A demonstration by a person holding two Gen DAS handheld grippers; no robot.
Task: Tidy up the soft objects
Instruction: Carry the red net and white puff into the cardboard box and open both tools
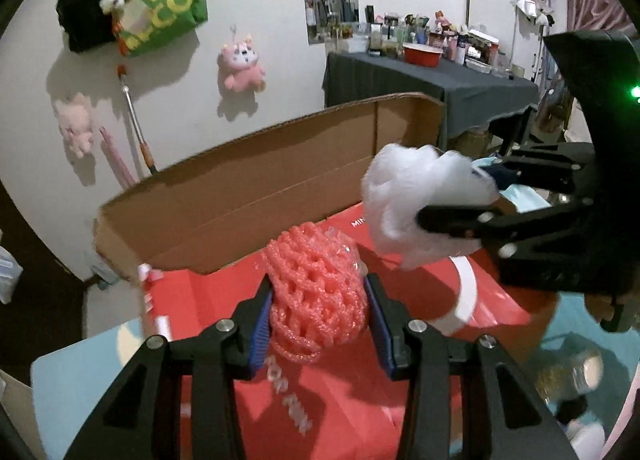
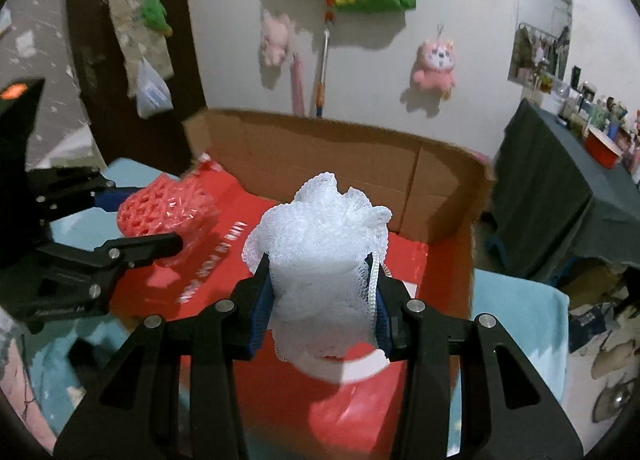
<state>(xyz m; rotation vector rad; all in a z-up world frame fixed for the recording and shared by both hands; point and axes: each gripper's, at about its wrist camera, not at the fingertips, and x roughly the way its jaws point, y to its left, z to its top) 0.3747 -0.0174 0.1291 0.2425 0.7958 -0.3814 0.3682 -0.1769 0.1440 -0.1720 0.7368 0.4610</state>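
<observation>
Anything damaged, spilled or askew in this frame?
Nothing spilled. Left gripper holds the pink foam net; right gripper holds the white mesh puff. Only oddity: the cardboard box has a ragged, bent top edge.

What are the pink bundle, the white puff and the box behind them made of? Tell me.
Pink bundle: apparently foam netting, matte; open lattice of soft strands.
White puff: probably nylon mesh, like a bath pouf; fine gathered net, slight sheen.
Box: corrugated cardboard, dull brown; creased flaps.
</observation>
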